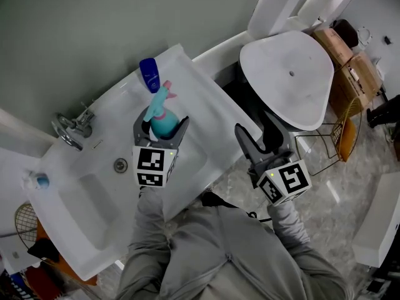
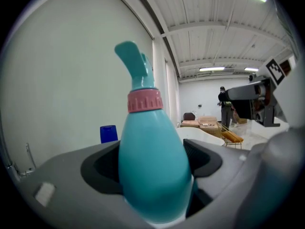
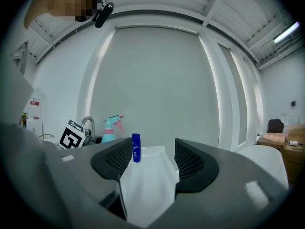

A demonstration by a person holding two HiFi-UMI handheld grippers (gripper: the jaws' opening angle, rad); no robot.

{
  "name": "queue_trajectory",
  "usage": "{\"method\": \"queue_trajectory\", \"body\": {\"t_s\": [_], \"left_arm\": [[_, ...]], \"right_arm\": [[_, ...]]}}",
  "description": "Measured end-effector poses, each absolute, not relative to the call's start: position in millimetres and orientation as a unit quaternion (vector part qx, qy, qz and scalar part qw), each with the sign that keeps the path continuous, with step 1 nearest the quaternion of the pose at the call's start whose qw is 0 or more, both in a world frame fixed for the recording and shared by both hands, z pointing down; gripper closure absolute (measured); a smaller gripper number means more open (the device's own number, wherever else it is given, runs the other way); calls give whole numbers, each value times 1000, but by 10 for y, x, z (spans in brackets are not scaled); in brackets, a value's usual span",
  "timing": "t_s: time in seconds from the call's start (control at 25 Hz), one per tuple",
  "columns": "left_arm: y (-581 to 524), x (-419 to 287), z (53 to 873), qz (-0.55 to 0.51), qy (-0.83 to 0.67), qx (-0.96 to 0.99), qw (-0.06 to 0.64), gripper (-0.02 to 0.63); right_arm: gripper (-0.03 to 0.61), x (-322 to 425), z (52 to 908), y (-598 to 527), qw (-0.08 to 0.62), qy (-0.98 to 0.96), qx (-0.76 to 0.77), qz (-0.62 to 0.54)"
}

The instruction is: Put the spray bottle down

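A teal spray bottle with a pink collar and trigger stands upright between the jaws of my left gripper, which is shut on its body. It is over the flat right part of the white sink; whether its base touches the sink is hidden. My right gripper is open and empty beside the sink's right edge, jaws apart. In the right gripper view the spray bottle shows far off to the left.
A blue bottle stands at the sink's back edge, just behind the spray bottle. The faucet and drain lie to the left. A white toilet lid is on the right, with cardboard boxes and an orange wire rack beyond.
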State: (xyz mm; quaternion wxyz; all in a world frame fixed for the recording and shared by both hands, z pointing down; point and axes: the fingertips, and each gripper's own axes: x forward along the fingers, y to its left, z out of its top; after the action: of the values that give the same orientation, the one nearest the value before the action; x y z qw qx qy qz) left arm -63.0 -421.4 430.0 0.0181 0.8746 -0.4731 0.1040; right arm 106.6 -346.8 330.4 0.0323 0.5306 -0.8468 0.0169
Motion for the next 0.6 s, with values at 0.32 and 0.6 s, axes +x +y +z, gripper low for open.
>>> {"method": "queue_trajectory", "body": {"t_s": [0.32,0.6], "left_arm": [[-4562,-412,4544,107,-468,877,20,193],[-4731,-200,4697,108,-456,883,28,193]], "right_arm": [[318,1316,3423,-3638,42,-837,546,25],[318,1407,3504,-3756,48,-833,550,31]]}}
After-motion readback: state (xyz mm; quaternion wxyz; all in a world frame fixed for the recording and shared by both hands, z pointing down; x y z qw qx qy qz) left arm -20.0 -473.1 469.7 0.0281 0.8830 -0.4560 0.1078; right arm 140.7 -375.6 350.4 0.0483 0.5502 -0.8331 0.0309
